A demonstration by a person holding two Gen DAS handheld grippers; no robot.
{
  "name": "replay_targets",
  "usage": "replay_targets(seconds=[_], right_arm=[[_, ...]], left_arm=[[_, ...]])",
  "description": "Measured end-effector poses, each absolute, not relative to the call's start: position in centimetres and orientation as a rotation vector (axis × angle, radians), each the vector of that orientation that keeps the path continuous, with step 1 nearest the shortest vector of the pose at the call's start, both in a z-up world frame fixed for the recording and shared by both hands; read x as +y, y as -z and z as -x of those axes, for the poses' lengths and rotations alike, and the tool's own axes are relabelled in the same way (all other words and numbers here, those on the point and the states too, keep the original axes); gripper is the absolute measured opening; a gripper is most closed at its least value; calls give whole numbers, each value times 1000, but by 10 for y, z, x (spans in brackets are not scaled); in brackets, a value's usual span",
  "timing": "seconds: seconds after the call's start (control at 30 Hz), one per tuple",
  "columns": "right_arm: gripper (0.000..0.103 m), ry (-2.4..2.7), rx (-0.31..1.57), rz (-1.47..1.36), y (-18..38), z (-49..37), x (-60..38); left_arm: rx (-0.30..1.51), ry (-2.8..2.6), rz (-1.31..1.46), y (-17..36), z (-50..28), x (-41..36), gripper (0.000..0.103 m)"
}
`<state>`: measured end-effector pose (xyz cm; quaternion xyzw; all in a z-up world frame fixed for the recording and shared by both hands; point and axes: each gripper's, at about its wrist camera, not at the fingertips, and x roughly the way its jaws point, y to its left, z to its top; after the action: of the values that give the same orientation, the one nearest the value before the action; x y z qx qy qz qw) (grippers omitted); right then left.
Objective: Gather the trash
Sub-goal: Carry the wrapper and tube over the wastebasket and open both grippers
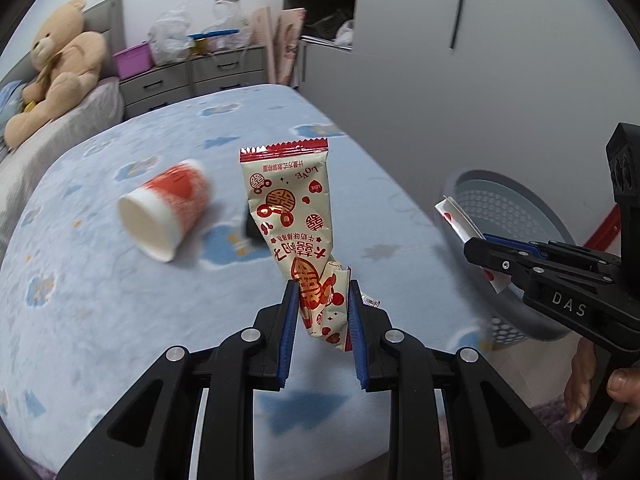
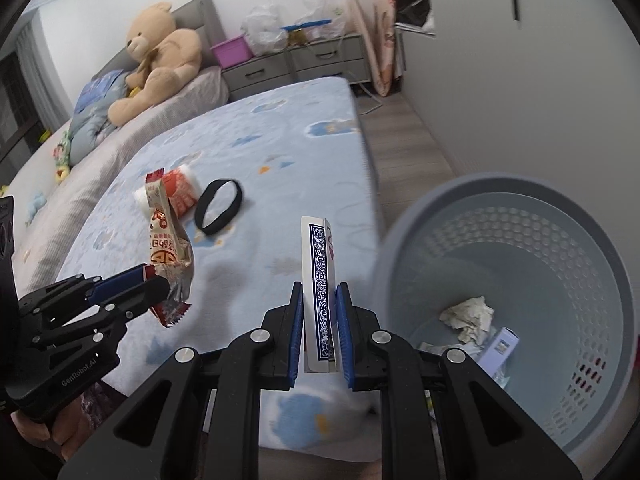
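Observation:
My left gripper (image 1: 323,296) is shut on a cream and red snack wrapper (image 1: 294,216) and holds it upright above the bed; it also shows in the right wrist view (image 2: 166,240). My right gripper (image 2: 319,300) is shut on playing cards (image 2: 318,272) with a blue patterned back, just left of the grey perforated waste basket (image 2: 512,200). The basket holds crumpled paper (image 2: 468,316) and a small box. A red and white paper cup (image 1: 168,212) lies on its side on the bed. The right gripper and cards (image 1: 456,216) show at the right of the left wrist view.
A black band (image 2: 219,206) lies on the blue patterned bed cover (image 2: 280,140) beside the cup. A teddy bear (image 2: 160,56) sits at the head of the bed. Grey drawers (image 2: 304,64) with bags stand behind. Wooden floor runs between bed and wall.

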<state>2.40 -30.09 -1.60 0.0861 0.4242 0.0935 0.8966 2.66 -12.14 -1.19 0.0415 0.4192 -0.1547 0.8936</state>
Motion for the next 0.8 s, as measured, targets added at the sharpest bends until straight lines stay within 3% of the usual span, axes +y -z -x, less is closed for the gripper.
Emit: replay_targets(seconds=[0.8], right_arm=[[17, 154, 832, -349, 13, 4, -419]], left_arm=[[874, 679, -232, 15, -70, -281, 24]])
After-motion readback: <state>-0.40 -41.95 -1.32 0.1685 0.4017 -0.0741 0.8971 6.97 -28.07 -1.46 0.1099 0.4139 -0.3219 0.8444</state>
